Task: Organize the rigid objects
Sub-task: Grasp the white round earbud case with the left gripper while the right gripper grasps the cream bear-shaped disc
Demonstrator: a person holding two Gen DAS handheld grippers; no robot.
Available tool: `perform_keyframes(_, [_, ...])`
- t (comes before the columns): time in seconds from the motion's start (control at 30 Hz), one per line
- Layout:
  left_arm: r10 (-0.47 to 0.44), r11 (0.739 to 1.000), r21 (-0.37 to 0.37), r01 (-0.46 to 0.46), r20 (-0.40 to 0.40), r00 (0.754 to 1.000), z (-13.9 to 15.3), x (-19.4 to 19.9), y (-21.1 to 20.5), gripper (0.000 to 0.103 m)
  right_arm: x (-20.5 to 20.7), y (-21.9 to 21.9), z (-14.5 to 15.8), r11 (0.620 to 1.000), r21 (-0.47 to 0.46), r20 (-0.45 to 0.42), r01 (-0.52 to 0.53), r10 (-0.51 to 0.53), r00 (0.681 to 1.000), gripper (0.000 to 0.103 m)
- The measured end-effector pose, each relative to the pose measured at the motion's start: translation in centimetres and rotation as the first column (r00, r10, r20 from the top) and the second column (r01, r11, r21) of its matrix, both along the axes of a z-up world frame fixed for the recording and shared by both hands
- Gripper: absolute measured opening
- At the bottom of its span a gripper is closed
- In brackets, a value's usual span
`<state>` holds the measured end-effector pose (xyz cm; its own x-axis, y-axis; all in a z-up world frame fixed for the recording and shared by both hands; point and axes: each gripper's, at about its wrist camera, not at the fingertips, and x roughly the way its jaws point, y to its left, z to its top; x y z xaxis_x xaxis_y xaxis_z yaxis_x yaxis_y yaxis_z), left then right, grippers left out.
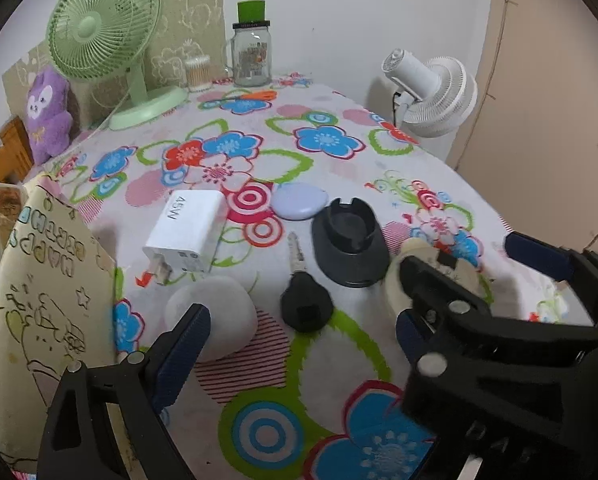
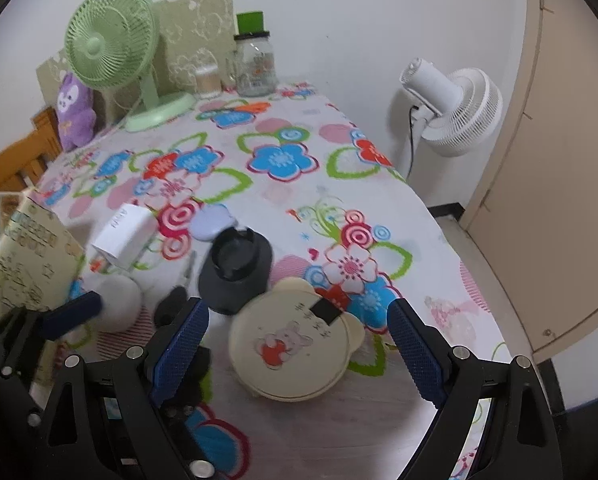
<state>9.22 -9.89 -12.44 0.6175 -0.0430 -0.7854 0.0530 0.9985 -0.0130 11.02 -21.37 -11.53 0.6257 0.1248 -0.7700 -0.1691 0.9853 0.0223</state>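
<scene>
Both grippers released, fingers spread, nothing held. My right gripper (image 2: 295, 344) straddles the cream bear-shaped plastic lid (image 2: 293, 350) on the floral-clothed worktop (image 2: 399, 208), seemingly to take it. My left gripper (image 1: 299, 340) hangs over the black-headed key (image 1: 303, 296).

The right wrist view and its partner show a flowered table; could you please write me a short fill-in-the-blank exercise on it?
1. The white charger block is printed with the marking ____.
2. The cream bear-shaped lidded container lies between the open fingers of the ____ gripper.
3. The metal key with a black head lies between the white rounded pebble-like object and the ____ plastic stand.
4. The glass jar at the far edge has a ____ cap.

Missing words: 45W; right; black; green
</scene>
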Motion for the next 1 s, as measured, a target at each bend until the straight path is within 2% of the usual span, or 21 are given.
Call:
perform_keyframes(0.4, [-0.021, 0.994, 0.106, 0.019, 0.02, 1.0, -0.7, -0.2, -0.5, 0.096, 0.9, -0.1, -1.9, 1.0, -0.014, -0.064, 0.012, -0.013, 0.998, 0.093])
perform_keyframes(0.53, [-0.015, 0.987, 0.157, 0.012, 0.024, 1.0, -1.2, -0.1, -0.6, 0.099, 1.1, 0.4, -2.6, 1.0, -0.029, -0.082, 0.007, -0.009, 0.997, 0.093])
perform_keyframes(0.67, [-0.01, 0.984, 0.178, 0.006, 0.019, 1.0, -1.5, 0.1, -0.4, 0.102, 1.5, 0.4, -3.3, 1.0, -0.015, -0.111, 0.017, -0.019, 0.994, 0.092])
perform_keyframes(0.73, [-0.008, 0.985, 0.173, 0.004, 0.02, 1.0, -1.5, 0.2, -0.2, 0.103, 1.4, 0.5, -3.2, 1.0, -0.018, -0.109, 0.019, -0.021, 0.994, 0.092])
perform_keyframes(0.83, [-0.007, 0.985, 0.174, 0.003, 0.024, 1.0, -1.6, 0.3, -0.2, 0.103, 1.4, 0.6, -3.2, 0.999, -0.034, -0.107, 0.025, -0.028, 0.994, 0.085])
perform_keyframes(1.0, [0.006, 0.991, 0.136, -0.009, 0.022, 1.0, -1.4, 0.6, 0.4, 0.103, 1.6, 0.3, -3.0, 0.999, -0.007, -0.121, 0.037, -0.038, 0.992, 0.085])
